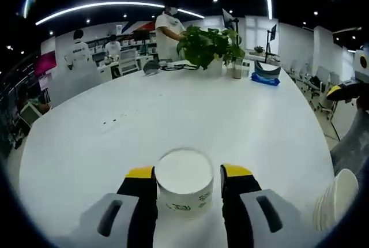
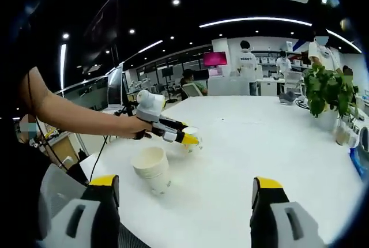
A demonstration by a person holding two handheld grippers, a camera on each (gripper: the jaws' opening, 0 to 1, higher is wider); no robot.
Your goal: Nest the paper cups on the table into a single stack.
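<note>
Now the left tongs (image 1: 188, 186) have their yellow-tipped jaws on either side of a single paper cup (image 1: 184, 181) — the jaws touch its wall, clenched on it. In the left gripper view the cup stands upright near the closest edge of the white surface (image 1: 173, 115), its open mouth facing up and green print on its side. In the right gripper view the same tongs (image 2: 190, 139) reach in from the left in a person's hand (image 2: 138, 126), with the cup (image 2: 192, 140) at their tip, just above the surface (image 2: 259, 144).

A stack of nested paper cups (image 2: 152, 170) stands near the surface's edge by the person, just beside the held cup but apart from it; in the left gripper view its rims (image 1: 337, 199) show at the far right.

The right tongs (image 2: 184, 202) are released, their jaws spread wide with nothing between them, well short of the stack.

A potted plant (image 1: 209, 46) stands at the far edge of the surface — a blue box (image 1: 265, 78) lies near it.
</note>
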